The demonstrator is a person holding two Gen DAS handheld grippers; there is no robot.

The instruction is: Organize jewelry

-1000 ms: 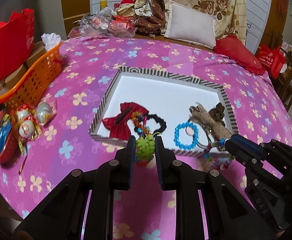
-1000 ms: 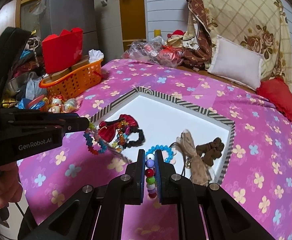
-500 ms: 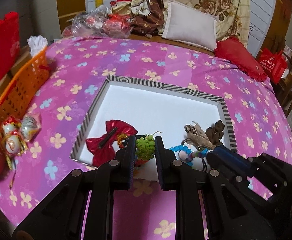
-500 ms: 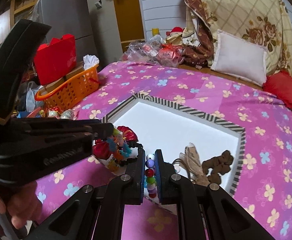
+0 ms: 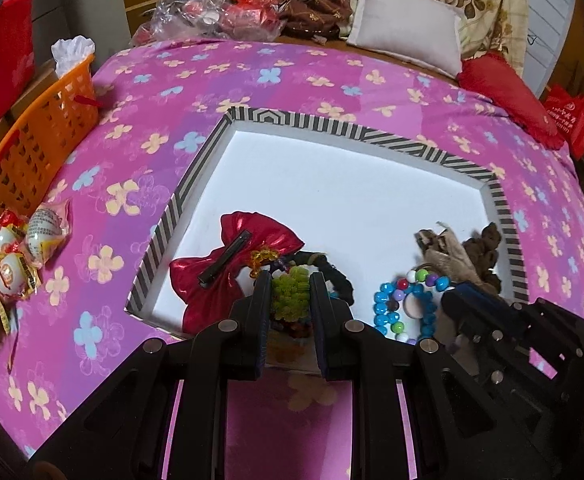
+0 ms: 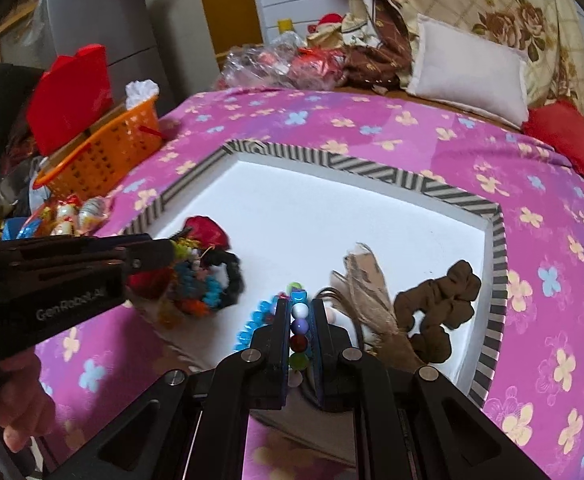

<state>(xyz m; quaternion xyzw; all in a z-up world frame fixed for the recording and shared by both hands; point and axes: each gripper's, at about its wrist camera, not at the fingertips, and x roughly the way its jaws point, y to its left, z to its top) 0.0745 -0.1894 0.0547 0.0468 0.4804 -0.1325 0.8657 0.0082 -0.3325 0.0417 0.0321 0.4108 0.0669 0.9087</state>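
Black, two-fingered: left gripper point(image 5: 289, 300), nearest its own wrist camera, jaws closed down narrow on a green beaded cluster point(image 5: 289, 294) with red and orange pieces hanging below it; the cluster sits over the near edge of the tray.

Black, two-fingered: right gripper point(image 6: 300, 334), jaws almost together, clamped on a multicoloured bead bracelet point(image 6: 299, 330): white, lilac, dark red and green beads run in a line between the pads. Held over the near edge of the tray, just beside the blue bead bracelet.

Hand point(image 6: 15, 408), lower left of the right wrist view, behind the left gripper's body.

Tray point(image 5: 366, 134), shallow, white floor, black-and-white striped rim, lying on the bed. Contents, all in the near half:
- red shiny bow point(image 5: 231, 272) with a black clip across it, near left corner;
- black scrunchie point(image 5: 336, 276), just behind the green cluster;
- blue bead bracelet point(image 5: 388, 308), right of centre, touching the held bracelet;
- tan burlap bow point(image 6: 366, 292), right of the bracelets;
- brown scrunchie point(image 6: 440, 312), furthest right, near the tray's right rim.
Far half of the tray floor is plain white.

Bedspread point(image 5: 292, 80), pink with yellow and blue flowers, under the tray.

Orange basket point(image 5: 31, 148), at the left edge of the bed, with wrapped egg-shaped sweets point(image 5: 23, 248) in front of it.

White pillow point(image 5: 406, 38) and red cushion point(image 5: 508, 96), far side of the bed.
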